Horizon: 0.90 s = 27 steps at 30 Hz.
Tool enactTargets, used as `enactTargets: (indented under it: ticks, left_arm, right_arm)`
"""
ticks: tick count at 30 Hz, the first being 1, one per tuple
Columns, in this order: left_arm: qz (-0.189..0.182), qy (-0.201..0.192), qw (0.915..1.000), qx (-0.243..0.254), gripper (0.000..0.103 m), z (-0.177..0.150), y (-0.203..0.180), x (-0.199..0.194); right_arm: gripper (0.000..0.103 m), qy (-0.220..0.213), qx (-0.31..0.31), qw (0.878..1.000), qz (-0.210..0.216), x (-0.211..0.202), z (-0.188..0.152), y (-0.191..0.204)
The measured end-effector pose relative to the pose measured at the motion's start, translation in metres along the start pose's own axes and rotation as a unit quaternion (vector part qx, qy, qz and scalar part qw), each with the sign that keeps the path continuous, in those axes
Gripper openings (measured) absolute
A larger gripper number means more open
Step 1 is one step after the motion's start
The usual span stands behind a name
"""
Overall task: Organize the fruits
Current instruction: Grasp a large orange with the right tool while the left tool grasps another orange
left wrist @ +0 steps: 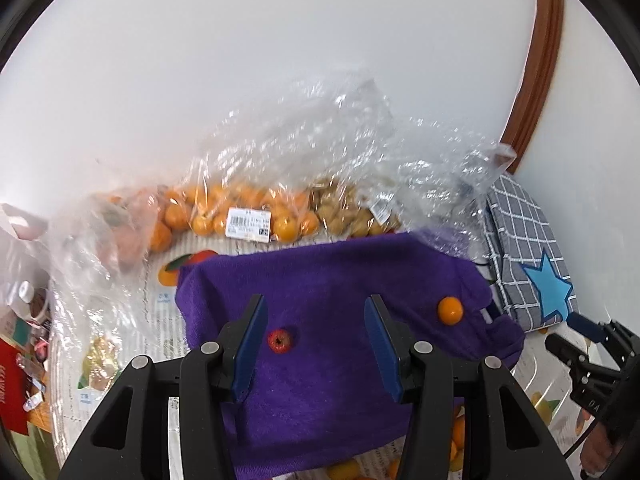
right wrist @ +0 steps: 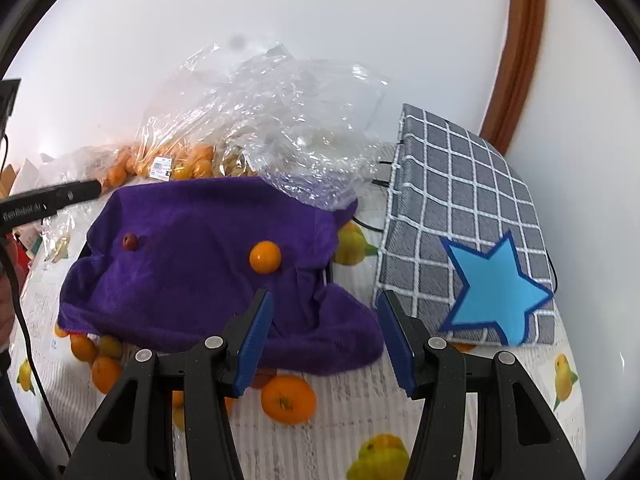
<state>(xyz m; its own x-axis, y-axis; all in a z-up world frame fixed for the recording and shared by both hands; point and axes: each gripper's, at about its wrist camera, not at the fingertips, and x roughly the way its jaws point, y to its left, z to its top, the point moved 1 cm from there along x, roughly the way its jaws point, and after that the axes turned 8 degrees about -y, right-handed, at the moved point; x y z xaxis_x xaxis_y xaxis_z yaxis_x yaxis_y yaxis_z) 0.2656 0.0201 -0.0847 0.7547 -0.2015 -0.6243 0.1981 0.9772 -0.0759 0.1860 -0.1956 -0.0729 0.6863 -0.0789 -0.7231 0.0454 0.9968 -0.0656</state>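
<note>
A purple cloth (left wrist: 328, 320) (right wrist: 200, 264) lies spread on the table. On it sit a small red fruit (left wrist: 279, 340) (right wrist: 130, 241) and a small orange fruit (left wrist: 450, 310) (right wrist: 265, 257). My left gripper (left wrist: 316, 336) is open and empty above the cloth, with the red fruit just inside its left finger. My right gripper (right wrist: 324, 332) is open and empty over the cloth's near right corner; it also shows at the right edge of the left wrist view (left wrist: 580, 344). Loose oranges (right wrist: 288, 399) lie on the table by the cloth's front edge.
Clear plastic bags hold many oranges (left wrist: 240, 216) (right wrist: 172, 164) and pale brown fruits (left wrist: 352, 208) along the white wall. A grey checked bag with a blue star (right wrist: 460, 240) (left wrist: 532, 264) stands right of the cloth. Clutter (left wrist: 24, 340) lies at the far left.
</note>
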Motion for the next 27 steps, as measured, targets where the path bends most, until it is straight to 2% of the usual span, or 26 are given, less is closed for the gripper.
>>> enactTargets:
  ticks: [4, 10, 16, 23, 27]
  left_arm:
    - [-0.002, -0.003, 1.0000, -0.008, 0.048, -0.008, -0.001, -0.013]
    - [0.021, 0.006, 0.9997, -0.010, 0.048, -0.033, 0.006, -0.028]
    - [0.046, -0.009, 0.9989, -0.005, 0.048, -0.060, 0.016, -0.053]
    - [0.061, 0.015, 0.9979, -0.020, 0.048, -0.104, 0.026, -0.067]
    - [0.047, 0.025, 0.9971, -0.054, 0.048, -0.134, 0.036, -0.073]
  right_arm:
    - [0.054, 0.004, 0.008, 1.000, 0.007, -0.010, -0.009, -0.005]
    - [0.055, 0.013, 0.021, 0.999, 0.023, -0.014, -0.023, -0.011]
    - [0.053, 0.020, 0.017, 0.999, 0.041, -0.011, -0.048, -0.009]
    - [0.050, 0.016, 0.009, 0.997, 0.078, -0.011, -0.074, -0.004]
    - [0.048, 0.019, 0.002, 0.996, 0.087, -0.002, -0.091, -0.001]
